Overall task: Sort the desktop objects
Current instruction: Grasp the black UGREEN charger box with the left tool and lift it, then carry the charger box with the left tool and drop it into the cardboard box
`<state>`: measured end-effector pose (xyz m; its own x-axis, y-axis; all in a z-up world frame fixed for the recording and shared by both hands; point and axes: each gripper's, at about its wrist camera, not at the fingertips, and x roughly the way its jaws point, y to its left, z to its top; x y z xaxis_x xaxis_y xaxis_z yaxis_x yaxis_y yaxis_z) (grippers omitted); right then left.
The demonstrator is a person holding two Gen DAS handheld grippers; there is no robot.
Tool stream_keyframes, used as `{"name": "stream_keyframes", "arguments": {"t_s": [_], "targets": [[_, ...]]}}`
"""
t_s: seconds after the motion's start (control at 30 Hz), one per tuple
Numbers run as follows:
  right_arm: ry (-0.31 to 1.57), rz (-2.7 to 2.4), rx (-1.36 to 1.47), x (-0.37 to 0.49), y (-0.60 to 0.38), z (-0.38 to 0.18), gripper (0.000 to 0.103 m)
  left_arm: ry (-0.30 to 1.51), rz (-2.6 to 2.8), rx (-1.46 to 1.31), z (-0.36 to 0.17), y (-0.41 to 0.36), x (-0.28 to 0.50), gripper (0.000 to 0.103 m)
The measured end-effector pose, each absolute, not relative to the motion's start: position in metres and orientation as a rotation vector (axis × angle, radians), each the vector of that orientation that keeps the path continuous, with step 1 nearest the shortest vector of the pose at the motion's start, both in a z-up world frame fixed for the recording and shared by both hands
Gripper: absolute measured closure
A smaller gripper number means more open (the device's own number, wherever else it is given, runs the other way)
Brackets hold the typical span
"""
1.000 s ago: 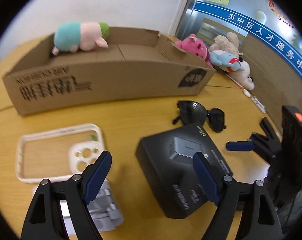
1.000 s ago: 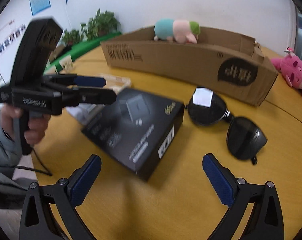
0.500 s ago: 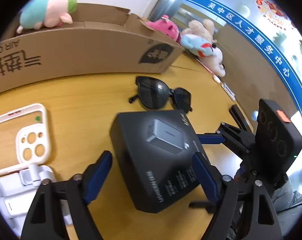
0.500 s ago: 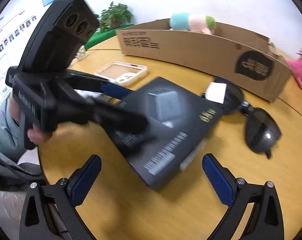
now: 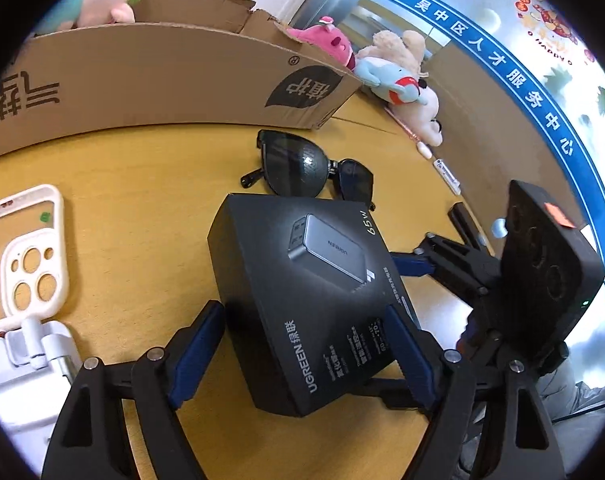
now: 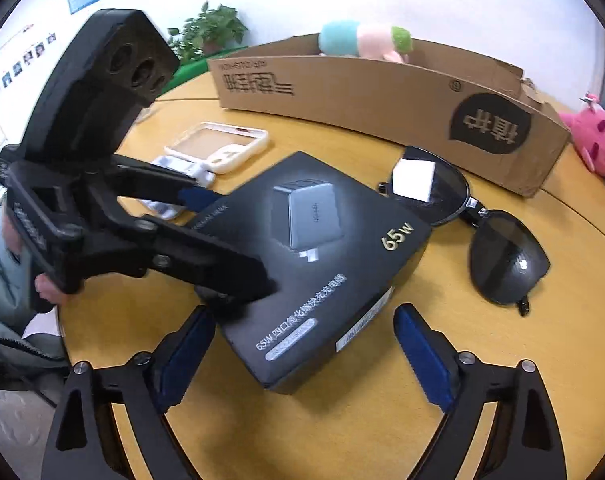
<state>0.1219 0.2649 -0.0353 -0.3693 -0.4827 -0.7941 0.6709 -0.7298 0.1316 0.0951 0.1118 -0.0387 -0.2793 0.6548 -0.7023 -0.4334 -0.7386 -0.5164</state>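
A black charger box (image 5: 310,292) (image 6: 322,256) lies on the round wooden table (image 5: 142,184). My left gripper (image 5: 302,356) is open, its blue pads astride the box's near end; it also shows in the right wrist view (image 6: 222,232). My right gripper (image 6: 302,356) is open, its pads either side of the box's near corner; it also shows in the left wrist view (image 5: 414,268) at the box's right edge. Black sunglasses (image 5: 306,168) (image 6: 474,220) lie just beyond the box. A long open cardboard box (image 5: 162,76) (image 6: 382,92) stands behind.
A cream phone case (image 5: 26,248) (image 6: 222,148) and a white folding stand (image 5: 26,376) lie left of the charger box. A plush pig (image 6: 362,40) sits in the cardboard box. Pink and blue plush toys (image 5: 382,68) lie at its right end. The table edge is close.
Both grippers moved in toward the charger box. My left gripper swung right from over the phone case and stand, and now straddles the box. Both stayed open.
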Motion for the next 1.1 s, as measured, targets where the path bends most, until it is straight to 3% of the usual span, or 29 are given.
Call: {"name": "stream_keyframes", "arguments": {"t_s": [0.1,0.23,0.57,1.1], "targets": [[0.294,-2.139,1.149,0.12,0.258,-0.039,0.011,-0.287,2.078,-1.27,-0.038,0.112,0.095,0.022],[0.281,-2.173,1.124,0.12,0.255,-0.035,0.017,-0.336,2.119,-1.228,-0.029,0.101,0.094,0.033],[0.377,-2.247,0.857,0.102,0.223,0.035,0.017,-0.331,2.339,-0.957,0.049,0.062,0.087,0.033],[0.407,-2.306,0.535,0.001,0.189,0.153,0.017,-0.175,2.506,-0.672,0.166,0.04,-0.018,0.033]]}}
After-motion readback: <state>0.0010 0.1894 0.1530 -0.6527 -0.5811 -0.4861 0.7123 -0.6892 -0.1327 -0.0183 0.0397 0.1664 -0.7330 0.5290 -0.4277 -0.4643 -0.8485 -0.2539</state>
